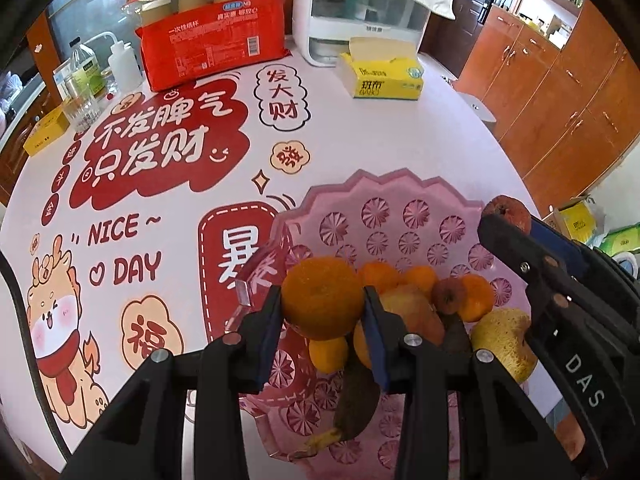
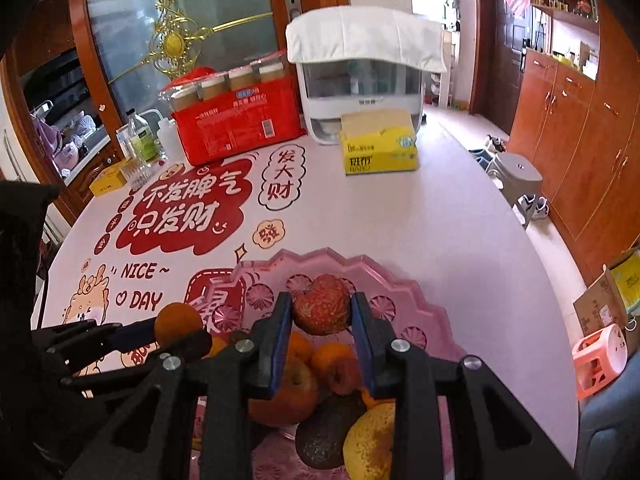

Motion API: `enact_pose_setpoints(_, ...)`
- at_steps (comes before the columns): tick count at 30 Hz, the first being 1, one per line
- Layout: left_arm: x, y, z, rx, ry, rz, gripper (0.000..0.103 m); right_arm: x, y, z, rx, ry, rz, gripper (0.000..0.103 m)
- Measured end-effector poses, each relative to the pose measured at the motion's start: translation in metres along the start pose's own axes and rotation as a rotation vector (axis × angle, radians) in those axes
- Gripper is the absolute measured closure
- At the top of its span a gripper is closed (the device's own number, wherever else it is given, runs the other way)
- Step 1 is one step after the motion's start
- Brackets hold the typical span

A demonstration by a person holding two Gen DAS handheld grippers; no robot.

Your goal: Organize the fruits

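An orange (image 1: 322,298) is clamped between the blue pads of the left gripper (image 1: 323,308) at lower centre of the left wrist view, held above the near rim of a pink tray (image 1: 400,188). In the tray, seen below and right of it, small oranges (image 1: 474,298), an apple (image 1: 412,308), a yellow fruit (image 1: 504,340) and a dark avocado (image 1: 356,396) are heaped together. At the right edge of that view the right gripper (image 1: 506,216) is seen from the side, closed on a wrinkled red fruit (image 1: 508,210). In the right wrist view the same red fruit (image 2: 320,305) is grasped between the pads of the right gripper (image 2: 320,312) at lower centre, over the tray (image 2: 420,300) and its pile of fruit. The left gripper (image 2: 180,326) with its orange (image 2: 178,320) appears at lower left, over the tray's left edge. Behind, on the printed tablecloth (image 2: 440,220), a tissue box (image 2: 378,148) and a red pack (image 2: 240,120) are set at upper centre.
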State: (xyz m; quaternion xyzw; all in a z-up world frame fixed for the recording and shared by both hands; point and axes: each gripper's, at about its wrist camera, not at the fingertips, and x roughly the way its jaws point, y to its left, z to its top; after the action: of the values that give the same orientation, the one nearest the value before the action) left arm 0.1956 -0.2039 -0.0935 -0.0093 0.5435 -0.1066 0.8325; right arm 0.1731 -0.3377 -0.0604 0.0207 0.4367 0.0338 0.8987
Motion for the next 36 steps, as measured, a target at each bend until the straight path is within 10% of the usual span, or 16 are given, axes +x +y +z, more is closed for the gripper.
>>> enact_pose_setpoints(13, -0.012, 0.003, 0.000, -0.009, -0.055, 0.041, 0.011, -0.005, -0.003, 0.001, 0.020, -0.016, 0.027, 0.052)
enact_pose_setpoints(36, -0.053, 0.022, -0.036, -0.050, -0.087, 0.079, 0.006, -0.032, 0.007, -0.016, 0.005, 0.013, 0.045, 0.047)
